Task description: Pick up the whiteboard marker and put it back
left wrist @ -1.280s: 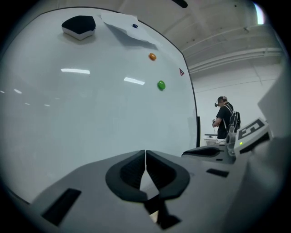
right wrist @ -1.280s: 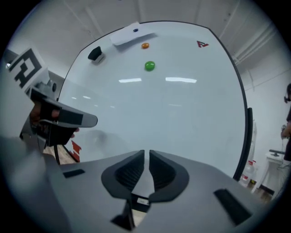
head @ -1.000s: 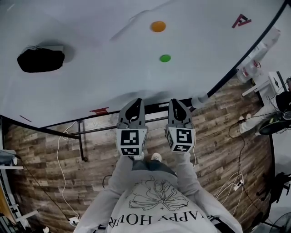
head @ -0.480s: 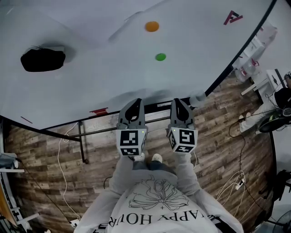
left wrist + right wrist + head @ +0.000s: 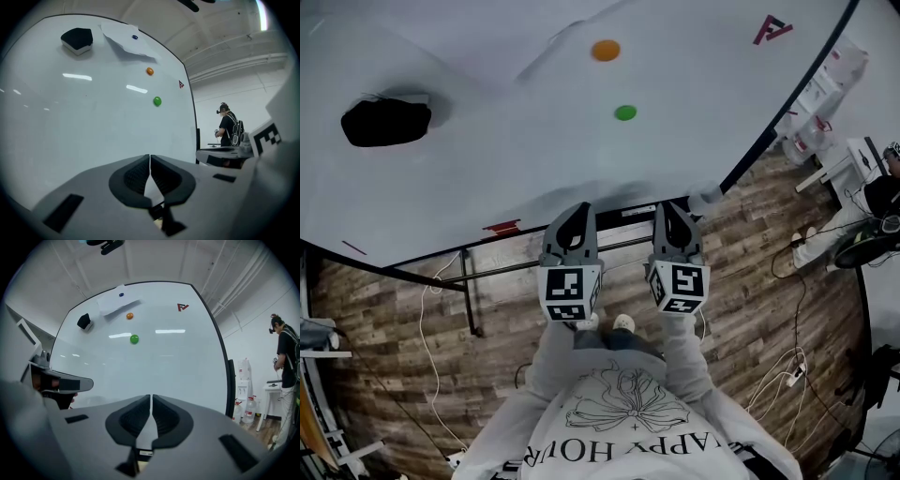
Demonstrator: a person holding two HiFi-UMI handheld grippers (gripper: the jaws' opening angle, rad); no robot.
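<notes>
Person: is standing square to the board in a grey sweatshirt (image 5: 619, 417), holding a gripper in each hand out in front.
Left gripper (image 5: 578, 210): is pointing roughly level at the board, its jaws lying closed tip against tip and gripping nothing.
Right gripper (image 5: 669, 207): is hanging just beside the left one and aiming the same way. Its jaws are drawn together with barely a hairline between them, and it is carrying nothing.
Floor (image 5: 750, 281): wood-pattern planks are running under the board's stand, with white cables (image 5: 427, 323) trailing across them.
Whiteboard marker (image 5: 503, 226): a short red stick is lying at the board's bottom edge, off to the left of both grippers and apart from them. It is showing too small for me to be sure it is the marker.
Whiteboard (image 5: 487, 178): is filling the space ahead of both grippers.
On the board: a black eraser (image 5: 384, 122) is sitting at the left, and a green magnet (image 5: 625, 112) is sticking below an orange magnet (image 5: 605, 50). A paper sheet (image 5: 124, 40) is hanging under a blue magnet (image 5: 135, 37), and a red logo (image 5: 772, 29) is showing near the right edge.
Far side: another person (image 5: 229, 131) is standing beyond the board's right edge, with water bottles (image 5: 248, 411) on the floor there.
</notes>
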